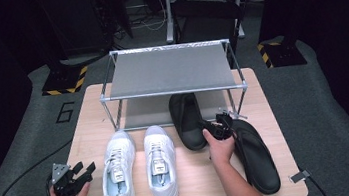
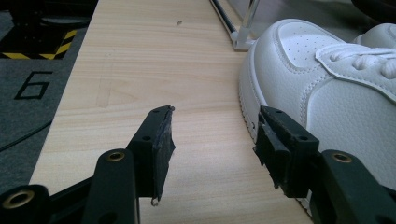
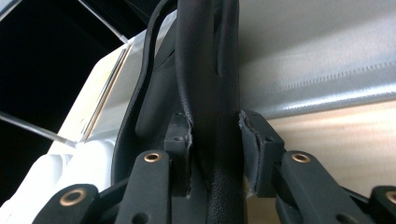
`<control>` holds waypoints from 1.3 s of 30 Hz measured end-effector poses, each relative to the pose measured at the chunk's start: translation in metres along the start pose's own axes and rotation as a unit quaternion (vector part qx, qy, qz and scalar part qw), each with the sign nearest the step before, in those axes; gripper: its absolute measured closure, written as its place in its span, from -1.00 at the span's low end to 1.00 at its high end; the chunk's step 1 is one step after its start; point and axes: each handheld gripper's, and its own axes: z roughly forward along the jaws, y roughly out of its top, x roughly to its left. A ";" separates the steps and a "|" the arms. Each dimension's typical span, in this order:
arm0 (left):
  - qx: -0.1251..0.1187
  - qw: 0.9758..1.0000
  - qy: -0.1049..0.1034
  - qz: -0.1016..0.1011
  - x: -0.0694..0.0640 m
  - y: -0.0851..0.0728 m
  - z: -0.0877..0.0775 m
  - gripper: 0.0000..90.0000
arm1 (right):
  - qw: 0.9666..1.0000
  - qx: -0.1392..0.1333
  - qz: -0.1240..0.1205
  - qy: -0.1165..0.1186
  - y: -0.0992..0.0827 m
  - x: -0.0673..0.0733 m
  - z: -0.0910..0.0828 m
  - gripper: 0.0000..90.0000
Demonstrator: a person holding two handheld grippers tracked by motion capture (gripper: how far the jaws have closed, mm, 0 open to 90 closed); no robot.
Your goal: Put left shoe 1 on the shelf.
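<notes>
Two black slippers lie right of the table's middle. The left black slipper (image 1: 186, 119) has its toe under the rack, and my right gripper (image 1: 216, 123) is at its right side. In the right gripper view the gripper (image 3: 215, 135) has its pads pressed on a fold of this slipper's black upper (image 3: 205, 70). The other black slipper (image 1: 257, 156) lies flat to the right of that hand. My left gripper (image 1: 84, 168) rests open near the table's front left; the left gripper view shows this gripper (image 2: 212, 135) with bare wood between its jaws, just left of a white sneaker (image 2: 336, 93).
A pair of white sneakers (image 1: 118, 170) (image 1: 161, 162) stands toes-forward at the front middle of the wooden table (image 1: 198, 185). A metal-framed shoe rack (image 1: 169, 71) with a grey top shelf stands at the back. Dark floor and stands surround the table.
</notes>
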 end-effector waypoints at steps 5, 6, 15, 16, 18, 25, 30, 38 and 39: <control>-0.004 1.000 0.001 -0.002 0.000 0.000 0.001 0.01 | 1.000 -0.007 0.002 0.006 0.005 -0.002 0.009 0.46; -0.005 1.000 0.001 -0.003 0.001 -0.001 0.001 0.01 | 1.000 -0.008 0.007 0.006 0.007 -0.001 0.011 0.46; 0.002 1.000 0.000 -0.002 0.001 -0.001 0.001 0.01 | 1.000 -0.010 0.021 0.004 0.013 -0.003 0.026 0.46; 0.001 1.000 0.000 -0.002 0.001 -0.001 0.001 0.01 | 1.000 -0.013 0.026 0.005 0.014 -0.003 0.028 0.46; -0.001 1.000 0.000 -0.004 0.001 -0.001 0.001 0.01 | 0.999 -0.011 0.033 0.003 0.015 -0.003 0.031 0.46; 0.001 1.000 0.002 -0.006 0.002 -0.001 0.000 0.01 | 0.999 -0.010 0.032 0.001 0.017 -0.002 0.042 0.46; 0.002 1.000 0.002 -0.009 0.002 -0.001 0.000 0.01 | 0.998 -0.013 0.055 0.007 0.022 0.001 0.053 0.46; -0.002 1.000 0.001 -0.011 0.003 -0.002 0.001 0.01 | 0.999 -0.026 0.044 -0.003 0.028 0.002 0.068 0.46; -0.002 1.000 0.001 -0.011 0.003 -0.002 0.000 0.01 | 0.999 -0.026 0.044 -0.003 0.028 0.002 0.068 0.46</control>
